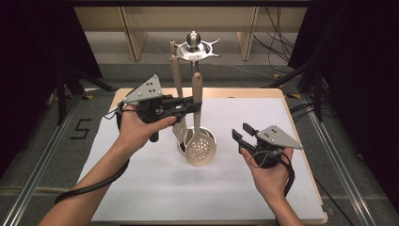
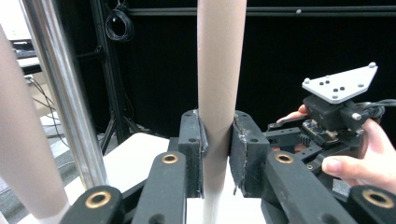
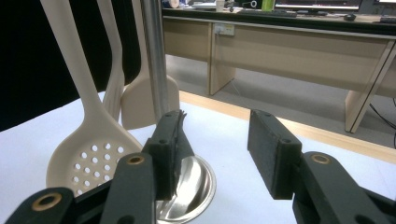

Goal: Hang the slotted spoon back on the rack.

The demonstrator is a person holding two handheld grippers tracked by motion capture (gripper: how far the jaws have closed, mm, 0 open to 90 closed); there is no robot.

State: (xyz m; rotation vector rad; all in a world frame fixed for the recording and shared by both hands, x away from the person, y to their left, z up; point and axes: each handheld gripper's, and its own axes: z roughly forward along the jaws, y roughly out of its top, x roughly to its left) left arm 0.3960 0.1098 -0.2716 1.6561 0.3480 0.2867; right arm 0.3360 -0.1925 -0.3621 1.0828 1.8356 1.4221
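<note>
I see the slotted spoon (image 1: 200,141), a beige plastic skimmer, clamped by its long round handle between my left gripper (image 1: 188,104) jaws. It hangs upright, handle up past the gripper, its round perforated bowl below the gripper, facing me. From my right gripper (image 1: 241,134) it sits off to the left, bowl (image 3: 88,158) near that gripper's left jaw.

Handles and rack cut off by the frame edges

In the left gripper view the clamped skimmer handle (image 2: 219,79) runs off the top edge, its perforated bowl unseen; the steel pole (image 2: 65,93) loses both ends, and a blurred second handle (image 2: 21,140) crosses the left edge.
</note>
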